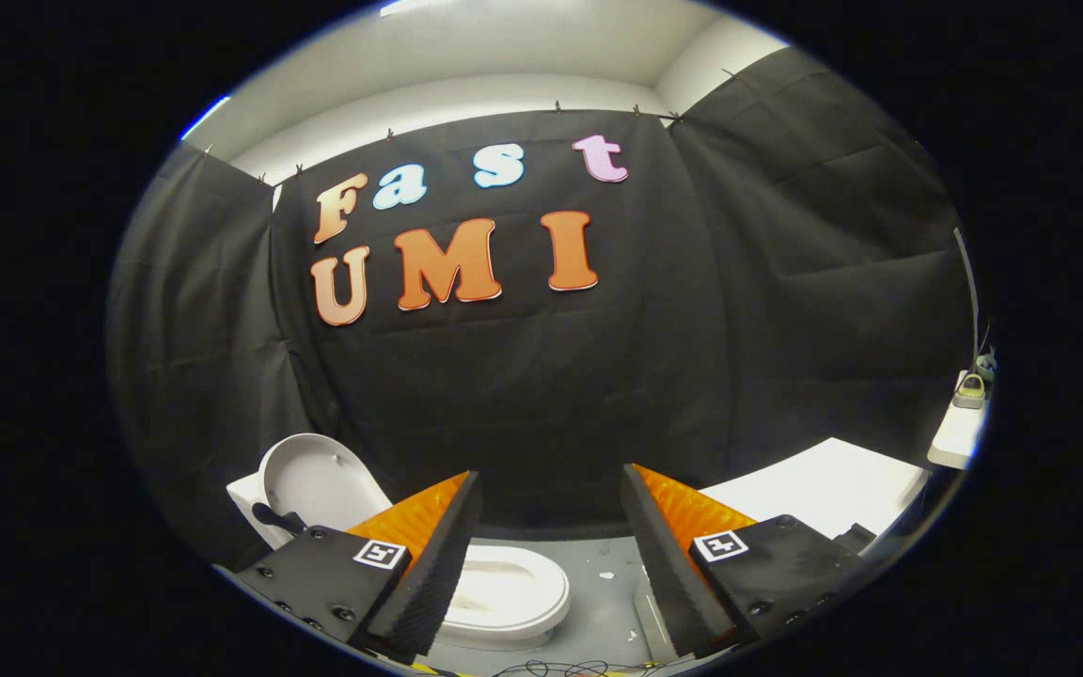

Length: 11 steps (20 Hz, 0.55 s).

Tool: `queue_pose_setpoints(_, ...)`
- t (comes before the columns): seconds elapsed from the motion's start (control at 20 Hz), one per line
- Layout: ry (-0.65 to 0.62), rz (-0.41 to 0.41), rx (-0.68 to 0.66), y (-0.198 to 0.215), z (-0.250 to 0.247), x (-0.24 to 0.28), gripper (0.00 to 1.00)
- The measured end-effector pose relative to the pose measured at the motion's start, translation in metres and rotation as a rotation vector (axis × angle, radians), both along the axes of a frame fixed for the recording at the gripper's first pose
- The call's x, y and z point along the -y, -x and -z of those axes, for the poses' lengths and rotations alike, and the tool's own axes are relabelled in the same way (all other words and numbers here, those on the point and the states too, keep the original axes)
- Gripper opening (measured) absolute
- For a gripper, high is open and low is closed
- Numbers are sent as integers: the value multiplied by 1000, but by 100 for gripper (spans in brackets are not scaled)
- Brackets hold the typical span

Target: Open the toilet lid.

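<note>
A white toilet [513, 602] stands on the grey floor, low down beyond my left finger. Its lid [316, 484] is raised upright against the cistern, and the seat ring and bowl lie bare. My gripper [551, 527] is open, its fingers wide apart with nothing between them. It hovers above and to the right of the bowl. The left finger [429, 564] hides part of the seat's near side.
A white tabletop [814, 489] stands to the right, beyond my right finger. A small white shelf [960, 437] with a little object on it juts from the far right. Black cloth walls close the booth behind. Cables [579, 669] lie on the grey floor [607, 583] below me.
</note>
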<state>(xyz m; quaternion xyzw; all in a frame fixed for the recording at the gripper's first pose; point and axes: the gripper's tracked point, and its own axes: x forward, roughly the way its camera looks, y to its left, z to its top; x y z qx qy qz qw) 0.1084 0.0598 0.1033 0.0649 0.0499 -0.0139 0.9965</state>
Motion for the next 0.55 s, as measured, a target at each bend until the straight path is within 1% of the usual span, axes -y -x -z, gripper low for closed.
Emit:
queue_pose_setpoints(0.3, -35, 19, 0, 19, 11, 38, 95)
queue_pose_setpoints(0.55, -50, 30, 7, 26, 12, 54, 96)
